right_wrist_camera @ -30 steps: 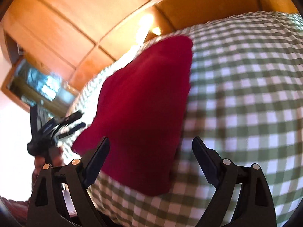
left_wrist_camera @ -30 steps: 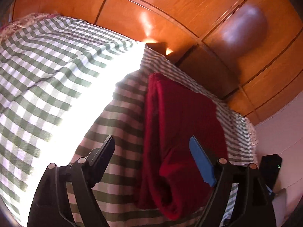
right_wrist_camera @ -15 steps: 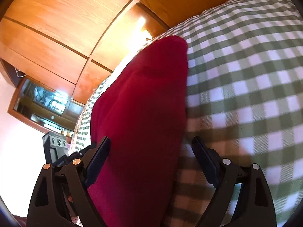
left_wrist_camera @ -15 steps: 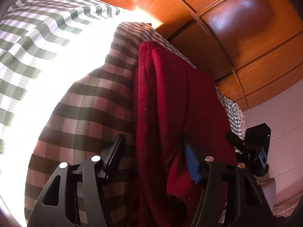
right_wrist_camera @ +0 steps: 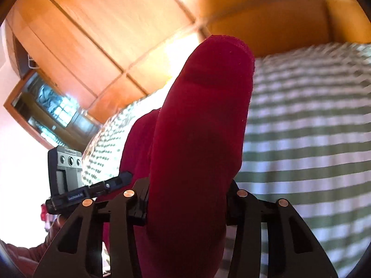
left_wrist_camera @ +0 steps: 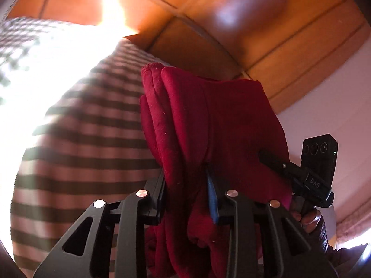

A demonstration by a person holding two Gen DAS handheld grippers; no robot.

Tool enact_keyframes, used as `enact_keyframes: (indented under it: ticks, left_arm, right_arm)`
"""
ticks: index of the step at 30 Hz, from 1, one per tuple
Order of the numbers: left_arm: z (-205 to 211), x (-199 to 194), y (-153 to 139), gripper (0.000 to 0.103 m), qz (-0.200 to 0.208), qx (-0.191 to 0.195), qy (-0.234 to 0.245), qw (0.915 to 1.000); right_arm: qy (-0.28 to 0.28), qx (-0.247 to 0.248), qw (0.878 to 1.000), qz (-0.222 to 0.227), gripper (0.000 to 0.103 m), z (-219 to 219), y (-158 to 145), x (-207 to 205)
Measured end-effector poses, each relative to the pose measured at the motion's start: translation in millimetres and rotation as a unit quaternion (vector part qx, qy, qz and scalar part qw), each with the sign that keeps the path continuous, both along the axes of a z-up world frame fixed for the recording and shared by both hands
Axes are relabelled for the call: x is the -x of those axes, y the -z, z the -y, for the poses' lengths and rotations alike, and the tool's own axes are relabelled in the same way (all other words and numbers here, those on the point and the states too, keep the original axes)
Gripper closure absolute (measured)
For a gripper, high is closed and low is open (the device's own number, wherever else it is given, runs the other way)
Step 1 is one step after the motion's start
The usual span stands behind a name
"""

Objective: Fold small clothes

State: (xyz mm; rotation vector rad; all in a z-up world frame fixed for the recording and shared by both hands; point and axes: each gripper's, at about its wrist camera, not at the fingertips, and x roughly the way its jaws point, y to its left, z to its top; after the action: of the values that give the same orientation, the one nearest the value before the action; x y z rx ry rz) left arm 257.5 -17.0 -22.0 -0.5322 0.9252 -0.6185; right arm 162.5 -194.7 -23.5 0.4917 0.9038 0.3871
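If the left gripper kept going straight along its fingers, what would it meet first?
The left gripper, its jaws just closing, already pinches the red garment, so more of that cloth comes first; beyond it probably the checked bedcover.

On the black bar of the right gripper [left_wrist_camera: 303, 180] ahead of you, white letters "DAS", on the left gripper [right_wrist_camera: 92, 188] a blue label, its wording too blurred for you to read.

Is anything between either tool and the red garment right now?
Nothing visible. The jaws of the left tool have just been closing and now pinch folds of the red garment. The right tool, also just closing, clamps a thick roll of it. The checked cloth lies underneath, clear of both grips.
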Motion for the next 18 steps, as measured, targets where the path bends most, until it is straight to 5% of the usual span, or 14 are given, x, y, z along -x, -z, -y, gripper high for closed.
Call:
enact_keyframes:
  ticks: [9, 13, 18]
  left_arm:
    - [184.2, -57.4, -41.6, 0.076, 0.042, -0.037, 0.139, 0.9887]
    - [254.6, -80.2, -37.2, 0.077, 0.037, -0.074, 0.174, 0.9813]
    - [318.6, -89.0, 8.7, 0.072, 0.012, -0.177, 0.202, 0.9632]
  right_arm:
    - [0.133, 0.038, 0.99, 0.027, 0.06, 140.6, -39.6, 59.8]
    - [0.198, 0.032, 0.98, -0.004, 0.06, 214.9, -15.5, 77.1]
    - [0.245, 0.042, 0.967, -0.059, 0.052, 242.6, 31.6, 75.9]
